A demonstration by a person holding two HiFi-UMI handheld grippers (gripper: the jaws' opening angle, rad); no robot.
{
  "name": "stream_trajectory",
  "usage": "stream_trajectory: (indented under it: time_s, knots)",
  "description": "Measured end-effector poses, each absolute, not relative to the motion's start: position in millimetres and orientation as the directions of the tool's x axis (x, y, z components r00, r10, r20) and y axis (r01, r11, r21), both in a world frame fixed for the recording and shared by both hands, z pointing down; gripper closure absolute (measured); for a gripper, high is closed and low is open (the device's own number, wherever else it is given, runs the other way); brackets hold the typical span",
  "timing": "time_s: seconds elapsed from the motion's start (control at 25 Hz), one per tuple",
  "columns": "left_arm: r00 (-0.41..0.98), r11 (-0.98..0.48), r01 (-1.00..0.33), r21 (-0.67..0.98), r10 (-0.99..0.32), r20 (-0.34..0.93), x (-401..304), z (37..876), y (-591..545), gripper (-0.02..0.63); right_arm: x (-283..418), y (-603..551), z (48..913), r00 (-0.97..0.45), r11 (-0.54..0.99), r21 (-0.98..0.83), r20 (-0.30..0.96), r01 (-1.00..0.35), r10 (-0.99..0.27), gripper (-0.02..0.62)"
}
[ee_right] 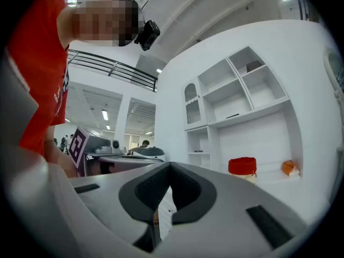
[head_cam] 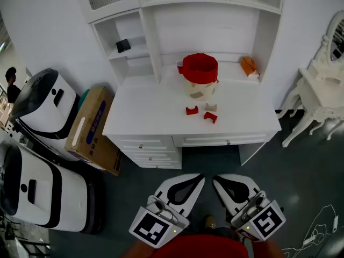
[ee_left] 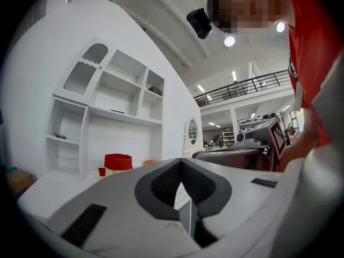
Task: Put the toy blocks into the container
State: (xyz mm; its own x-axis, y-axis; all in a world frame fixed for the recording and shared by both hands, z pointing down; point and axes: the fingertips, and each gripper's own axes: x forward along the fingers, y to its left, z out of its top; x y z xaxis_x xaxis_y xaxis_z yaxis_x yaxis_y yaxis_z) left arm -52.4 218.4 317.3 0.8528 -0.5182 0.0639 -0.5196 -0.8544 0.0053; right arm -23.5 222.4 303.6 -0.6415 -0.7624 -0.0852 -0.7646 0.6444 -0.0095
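Observation:
Three toy blocks lie on the white desk (head_cam: 145, 114): a red one (head_cam: 192, 110), a pale one (head_cam: 210, 107) and another red one (head_cam: 210, 117). Behind them stands the container (head_cam: 200, 75), a cream bucket with a red cloth rim, also seen as the container (ee_left: 117, 163) and the container (ee_right: 242, 167). My left gripper (head_cam: 197, 180) and right gripper (head_cam: 219, 182) are held low in front of the desk, well short of the blocks. Both are shut with nothing between the jaws.
A small red cup (head_cam: 179, 66) and an orange object (head_cam: 248, 66) sit at the desk's back. A cardboard box (head_cam: 94, 130) and white machines (head_cam: 45, 107) stand left of the desk. A white vanity table (head_cam: 317, 98) stands to the right.

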Motion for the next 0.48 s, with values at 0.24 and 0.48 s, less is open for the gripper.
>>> stream_trajectory:
  time_s: [0.24,0.48]
  knots:
    - [0.855,-0.856,-0.516,0.006,-0.515,0.057,-53.1,314.6,220.1,0.592,-27.0,222.9,300.4,-0.647,0.65,-0.011,-0.087,-0.76,-0.758,0.591]
    - [0.851,-0.852,-0.524,0.01,-0.523,0.05,-56.2,313.5,217.7,0.594,-29.8,221.8,299.1,-0.651,0.656,-0.016,-0.098,-0.755,-0.752,0.59]
